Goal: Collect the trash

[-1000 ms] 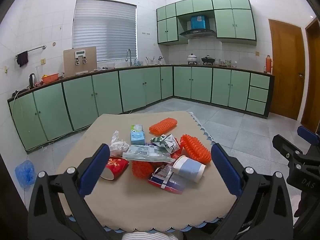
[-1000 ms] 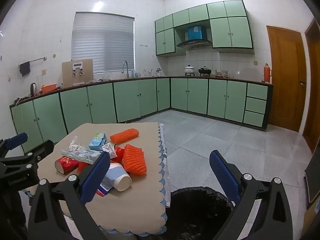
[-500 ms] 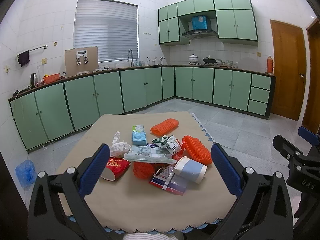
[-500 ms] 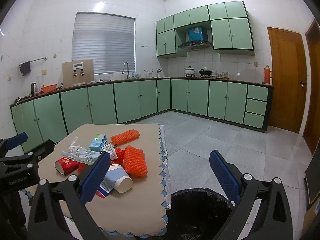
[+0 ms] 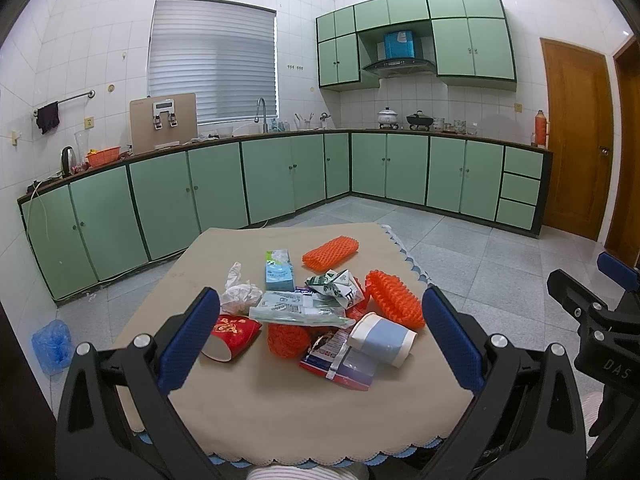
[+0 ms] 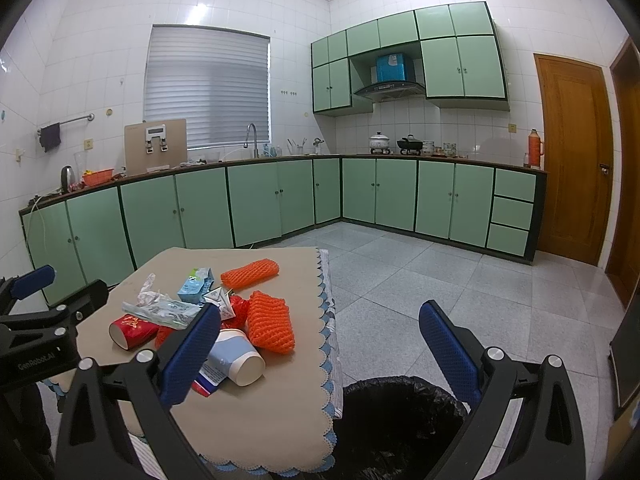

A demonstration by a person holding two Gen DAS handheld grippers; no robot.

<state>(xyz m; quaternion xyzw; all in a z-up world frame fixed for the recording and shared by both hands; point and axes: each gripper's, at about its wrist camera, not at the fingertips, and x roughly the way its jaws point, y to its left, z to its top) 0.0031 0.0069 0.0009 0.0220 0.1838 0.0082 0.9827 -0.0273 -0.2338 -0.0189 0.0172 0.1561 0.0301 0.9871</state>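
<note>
Trash lies in a loose heap on the table [image 5: 280, 400], which is draped in a beige cloth with a scalloped blue edge. Farthest left in the left wrist view is a red paper cup [image 5: 232, 334] on its side, with crumpled white tissue [image 5: 240, 292] just behind it. Next comes a light blue carton [image 5: 279, 270], then a clear plastic wrapper [image 5: 298, 308] draped over an orange foam net [image 5: 286, 338]. A flat red and white packet [image 5: 340, 366] lies nearest the camera, with a blue and white paper cup [image 5: 383, 338] tipped over on it. Two more orange foam nets sit to the right, one at the back [image 5: 330, 254] and one beside the cup [image 5: 394, 300].

The left gripper [image 5: 320, 328] hangs over the near table edge, fingers spread wide and empty. The right gripper [image 6: 320, 340] is likewise wide and empty, held above the black-lined trash bin [image 6: 400, 420] standing on the floor against the table's right side.
</note>
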